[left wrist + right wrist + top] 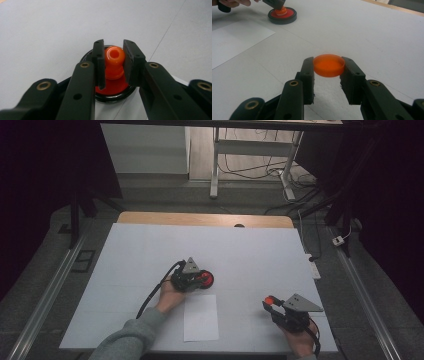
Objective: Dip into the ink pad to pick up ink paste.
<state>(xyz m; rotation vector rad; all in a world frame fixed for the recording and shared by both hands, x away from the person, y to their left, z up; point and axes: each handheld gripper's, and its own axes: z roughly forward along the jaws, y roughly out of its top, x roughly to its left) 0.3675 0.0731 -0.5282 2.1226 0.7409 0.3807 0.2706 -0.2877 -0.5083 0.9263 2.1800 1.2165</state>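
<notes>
White table (150, 250): left gripper (113, 62) clamps the orange knob (114, 58) of a stamp between its fingers; right gripper (328, 66) pinches the orange cap (328, 65) by its rim. Both probably light, stiff, slick plastic.

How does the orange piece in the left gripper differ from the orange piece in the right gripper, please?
The knobbed piece is a rounded knob with a hole on top, standing on a red, black-rimmed base; the orange disc is flat and wide. The left gripper clamps the knob's neck; the right gripper clamps the disc's rim. Both are glossy orange.
</notes>
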